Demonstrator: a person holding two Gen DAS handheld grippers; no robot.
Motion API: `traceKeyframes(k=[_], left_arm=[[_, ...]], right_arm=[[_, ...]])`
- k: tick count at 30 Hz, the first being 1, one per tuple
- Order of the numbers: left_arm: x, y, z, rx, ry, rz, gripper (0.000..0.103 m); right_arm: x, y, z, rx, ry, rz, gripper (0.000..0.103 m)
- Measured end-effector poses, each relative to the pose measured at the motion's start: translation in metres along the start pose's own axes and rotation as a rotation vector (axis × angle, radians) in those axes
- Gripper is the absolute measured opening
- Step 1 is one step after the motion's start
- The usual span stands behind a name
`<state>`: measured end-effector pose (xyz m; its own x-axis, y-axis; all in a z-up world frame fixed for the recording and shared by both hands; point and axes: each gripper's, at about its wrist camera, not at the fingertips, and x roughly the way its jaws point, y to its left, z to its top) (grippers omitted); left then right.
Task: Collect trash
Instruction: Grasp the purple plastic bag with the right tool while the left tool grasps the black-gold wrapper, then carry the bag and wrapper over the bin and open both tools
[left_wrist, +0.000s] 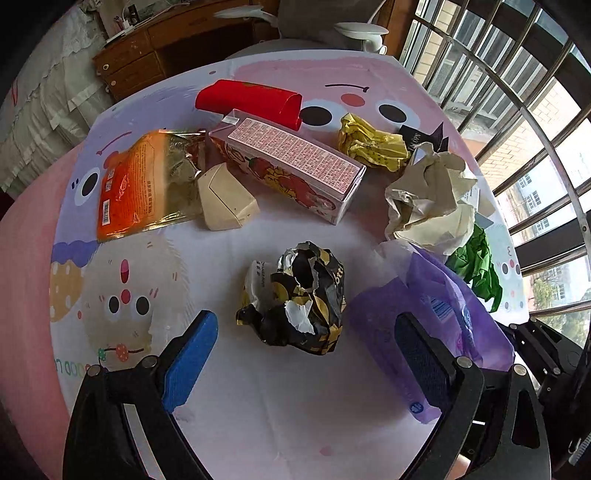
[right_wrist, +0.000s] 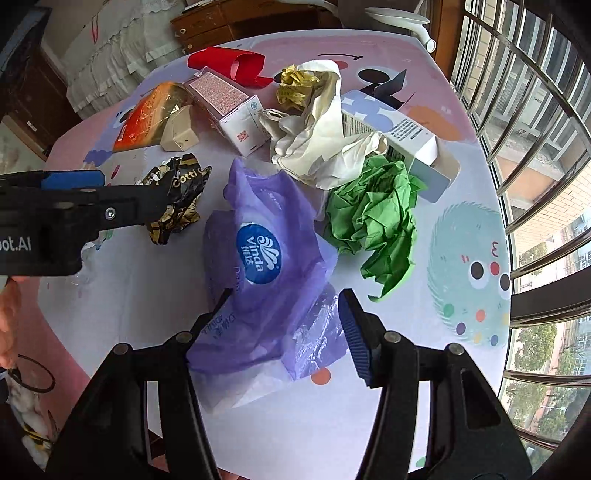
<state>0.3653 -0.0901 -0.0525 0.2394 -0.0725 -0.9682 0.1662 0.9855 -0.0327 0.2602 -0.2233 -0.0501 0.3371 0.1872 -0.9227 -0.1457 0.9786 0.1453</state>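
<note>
Blue-padded left gripper (left_wrist: 301, 354) sits lowest in the left wrist view, jaws spread wide, nothing between the pads. Crumpled black-and-gold wrapper (left_wrist: 299, 297) lies on the tablecloth (left_wrist: 258, 406) just ahead of the gap, a little toward the right pad, not touched; it is balled up, no clear long axis. In the right wrist view the same wrapper (right_wrist: 177, 195) is partly hidden behind the left gripper body (right_wrist: 74, 218).

Right gripper (right_wrist: 284, 317) is also open wide. Purple plastic bag (right_wrist: 266, 266) lies flat between and ahead of its fingers, with the left finger under or against the bag's edge; contact cannot be told. Right pad stands just beside the bag's clear torn corner. Bag's long axis runs roughly away from the camera, blue round logo facing up.

Farther out: green crumpled paper (right_wrist: 373, 225) right of the bag, touching a cream crumpled bag (right_wrist: 321, 140) behind it. Pink printed carton (left_wrist: 291, 166) lies on its side, long axis running diagonally from far-left to near-right. Small beige carton (left_wrist: 225, 199) is tipped against the orange foil pouch (left_wrist: 144, 184). Red curled sleeve (left_wrist: 251, 99) lies behind the pink carton, open end pointing right. Yellow crumpled wrapper (left_wrist: 369, 142) sits beside the cream bag. White-and-blue box (right_wrist: 399, 133) lies on its side behind the green paper.
</note>
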Motion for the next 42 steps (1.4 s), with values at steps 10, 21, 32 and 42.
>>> traceKeyframes(k=[10, 21, 32, 42], left_arm=[[0.061, 0.014, 0.023, -0.054, 0.113, 0.010, 0.079], [0.041, 0.005, 0.018, -0.002, 0.035, 0.012, 0.060], [-0.037, 0.008, -0.029, 0.000, -0.052, -0.059, 0.059], [-0.155, 0.036, -0.143, 0.102, -0.176, -0.106, 0.059]], right_arm=[[0.027, -0.001, 0.018, -0.044, 0.028, 0.060, 0.032], [0.023, 0.011, 0.021, 0.013, 0.025, 0.149, 0.010], [-0.029, 0.030, -0.010, 0.068, -0.056, 0.145, 0.008], [-0.092, 0.083, -0.075, 0.156, -0.144, 0.108, 0.008]])
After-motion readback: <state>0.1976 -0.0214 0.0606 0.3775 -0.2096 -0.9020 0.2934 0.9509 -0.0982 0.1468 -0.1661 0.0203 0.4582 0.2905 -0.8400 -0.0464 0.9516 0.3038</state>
